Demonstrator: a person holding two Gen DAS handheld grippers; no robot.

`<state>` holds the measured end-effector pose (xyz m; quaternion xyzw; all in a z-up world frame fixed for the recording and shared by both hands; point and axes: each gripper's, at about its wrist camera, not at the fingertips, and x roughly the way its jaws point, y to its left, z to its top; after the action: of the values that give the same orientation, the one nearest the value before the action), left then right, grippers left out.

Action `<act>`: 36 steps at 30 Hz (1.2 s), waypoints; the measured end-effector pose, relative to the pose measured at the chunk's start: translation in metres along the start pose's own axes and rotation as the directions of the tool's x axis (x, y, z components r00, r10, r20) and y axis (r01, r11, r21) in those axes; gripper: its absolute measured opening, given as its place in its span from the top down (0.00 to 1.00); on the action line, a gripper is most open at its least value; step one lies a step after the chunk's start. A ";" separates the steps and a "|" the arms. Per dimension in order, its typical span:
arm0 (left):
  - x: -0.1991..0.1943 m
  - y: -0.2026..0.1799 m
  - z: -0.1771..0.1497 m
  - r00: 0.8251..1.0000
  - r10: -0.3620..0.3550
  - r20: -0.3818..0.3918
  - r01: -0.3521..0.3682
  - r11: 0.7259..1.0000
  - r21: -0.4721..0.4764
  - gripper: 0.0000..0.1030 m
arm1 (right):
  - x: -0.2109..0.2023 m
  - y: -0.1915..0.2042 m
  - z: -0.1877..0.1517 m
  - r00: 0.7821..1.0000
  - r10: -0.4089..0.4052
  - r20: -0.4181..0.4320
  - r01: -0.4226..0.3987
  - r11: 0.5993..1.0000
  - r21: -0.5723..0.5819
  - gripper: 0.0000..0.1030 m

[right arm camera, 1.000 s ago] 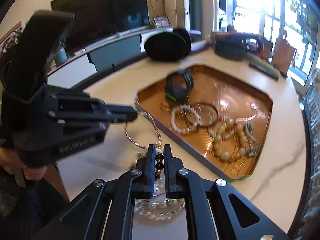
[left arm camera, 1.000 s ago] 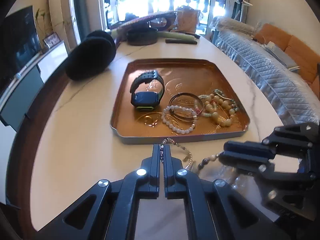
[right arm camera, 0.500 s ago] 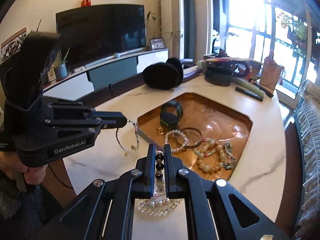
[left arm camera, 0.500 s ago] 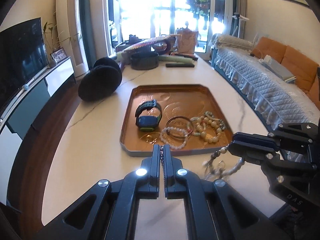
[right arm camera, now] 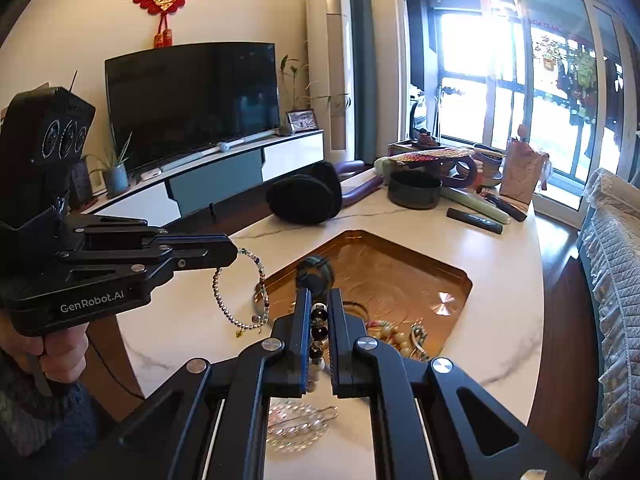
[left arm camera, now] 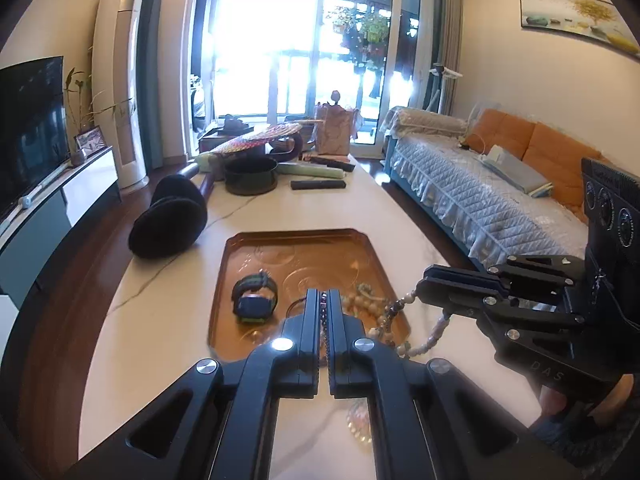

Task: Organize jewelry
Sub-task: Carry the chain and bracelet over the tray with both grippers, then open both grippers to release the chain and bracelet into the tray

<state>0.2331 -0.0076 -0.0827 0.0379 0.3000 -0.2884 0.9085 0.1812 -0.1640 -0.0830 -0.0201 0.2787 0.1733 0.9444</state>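
Reading "GenRobot.AI" on left gripper (right arm camera: pixel 228 254), "DAS" opposite

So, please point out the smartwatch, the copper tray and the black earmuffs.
smartwatch (left arm camera: pixel 253 307), left wrist view, on its dark screen.
copper tray (right arm camera: pixel 400 276), right wrist view, on its bare floor.
black earmuffs (right arm camera: pixel 302 199), right wrist view, on the front pad.

You face a bright glass door (left arm camera: pixel 304 52) flooding the room with daylight. A dark television (right arm camera: pixel 192 100) stands on a low cabinet (right arm camera: pixel 224 176); an orange sofa (left arm camera: pixel 532 148) lines the opposite cream wall (left arm camera: pixel 500 72).
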 end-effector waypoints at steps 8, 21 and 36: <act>0.032 -0.001 0.020 0.999 -0.042 -0.001 0.042 0.999 -0.005 0.97 | 0.014 -0.023 0.013 1.000 -0.003 0.013 0.003 1.000 0.026 0.93; 0.129 0.008 0.048 0.997 -0.055 -0.054 0.052 0.997 -0.056 0.97 | 0.084 -0.065 0.029 0.999 -0.041 -0.036 0.044 0.996 0.084 0.93; 0.231 0.037 0.039 0.982 0.051 -0.181 -0.069 0.993 -0.094 0.97 | 0.172 -0.140 0.006 0.981 -0.045 -0.189 0.089 0.969 0.231 0.93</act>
<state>0.4247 -0.1021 -0.1857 0.0275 0.3929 -0.2409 0.8871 0.3667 -0.2401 -0.1784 0.0684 0.3819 0.1038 0.9158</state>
